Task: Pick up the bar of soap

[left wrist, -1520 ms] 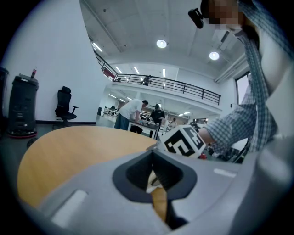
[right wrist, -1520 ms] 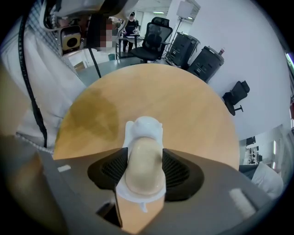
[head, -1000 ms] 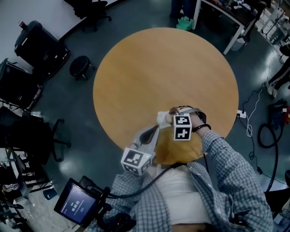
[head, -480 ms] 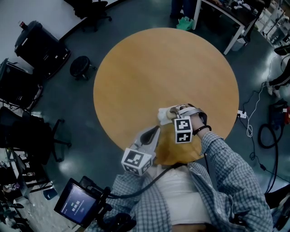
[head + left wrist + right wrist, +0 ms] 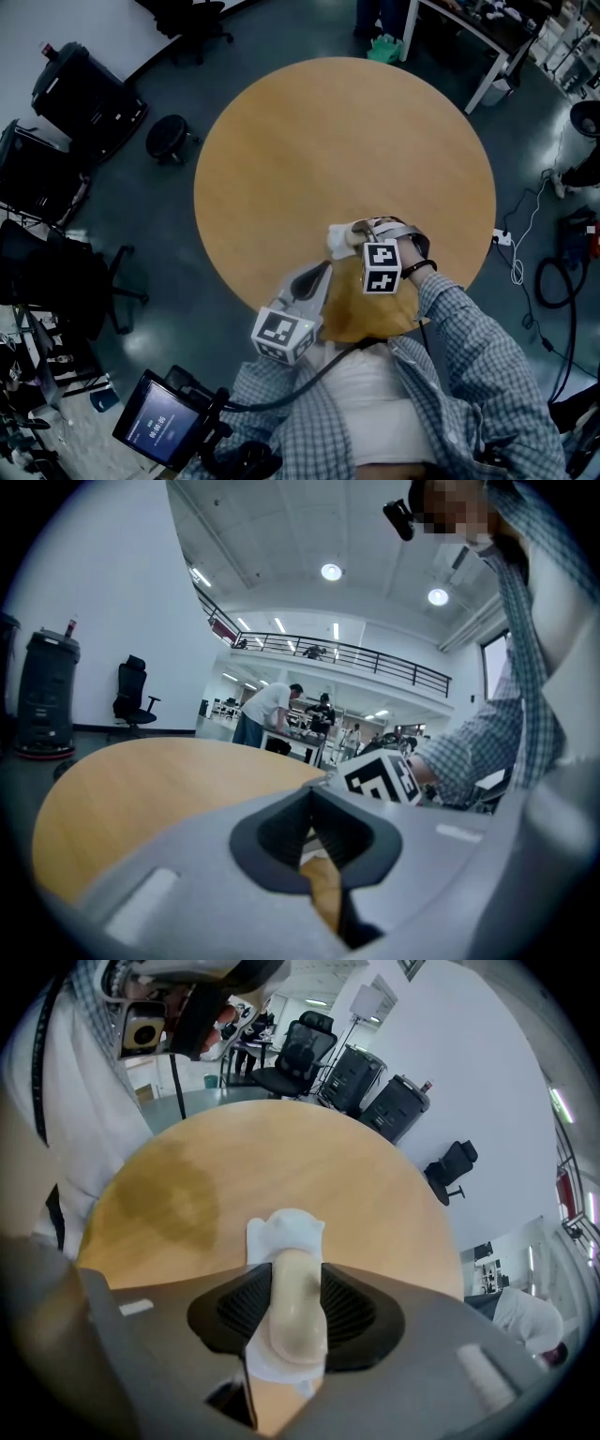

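right gripper (image 5: 297,1271) angled steeply down, fingers (image 5: 246,1305) just closed on soap (image 5: 298,1327)

The head view looks steeply down on the whole round table (image 5: 309,141) from above its six o'clock edge. The left gripper view sits low near that edge and faces almost level across the top. The right gripper view tilts steeply down, close over the bar of soap (image 5: 295,1307). All three share the tabletop.

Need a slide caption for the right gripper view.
Right gripper, fingers just closed on the soap lying in its white dish on the round table.
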`<state>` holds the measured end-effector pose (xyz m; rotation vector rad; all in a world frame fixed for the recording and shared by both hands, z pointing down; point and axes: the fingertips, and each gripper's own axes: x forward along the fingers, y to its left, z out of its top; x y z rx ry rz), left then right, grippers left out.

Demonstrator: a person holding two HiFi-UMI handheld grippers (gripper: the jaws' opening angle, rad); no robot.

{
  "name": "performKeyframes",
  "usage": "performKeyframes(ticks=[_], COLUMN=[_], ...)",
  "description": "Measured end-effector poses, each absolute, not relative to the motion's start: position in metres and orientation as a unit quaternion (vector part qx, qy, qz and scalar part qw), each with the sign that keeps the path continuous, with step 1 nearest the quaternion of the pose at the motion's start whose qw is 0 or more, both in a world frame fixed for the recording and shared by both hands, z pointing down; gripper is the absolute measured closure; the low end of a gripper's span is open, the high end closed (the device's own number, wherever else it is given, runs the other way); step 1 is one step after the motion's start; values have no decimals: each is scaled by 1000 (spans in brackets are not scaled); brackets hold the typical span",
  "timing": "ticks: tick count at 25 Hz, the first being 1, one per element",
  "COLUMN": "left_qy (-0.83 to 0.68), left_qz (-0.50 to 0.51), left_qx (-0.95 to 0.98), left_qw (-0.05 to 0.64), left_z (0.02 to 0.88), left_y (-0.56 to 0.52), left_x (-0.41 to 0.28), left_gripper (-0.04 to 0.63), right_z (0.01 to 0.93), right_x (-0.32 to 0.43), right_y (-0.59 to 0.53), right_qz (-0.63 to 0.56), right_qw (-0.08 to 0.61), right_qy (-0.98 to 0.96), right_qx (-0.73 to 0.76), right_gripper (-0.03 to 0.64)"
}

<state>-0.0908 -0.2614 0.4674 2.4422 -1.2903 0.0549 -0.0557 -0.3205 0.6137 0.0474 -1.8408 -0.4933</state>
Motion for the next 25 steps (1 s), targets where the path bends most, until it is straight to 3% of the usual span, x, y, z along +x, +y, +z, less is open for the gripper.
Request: performKeyframes(ticks=[4, 25], left_qy=[-456, -456], left_qz=[19, 18], left_qx=[870, 870], left_qw=[188, 186], left_z=[466, 467], left_y=[-261, -261], left_x=[-88, -89], left_gripper=[597, 597], right_z=[609, 602], right_x=[-57, -60], right_y=[-322, -328], right_qz=[-218, -233], right_qw=[567, 562], right_qy=[-794, -792], right_qx=[33, 47], right_gripper=[486, 520])
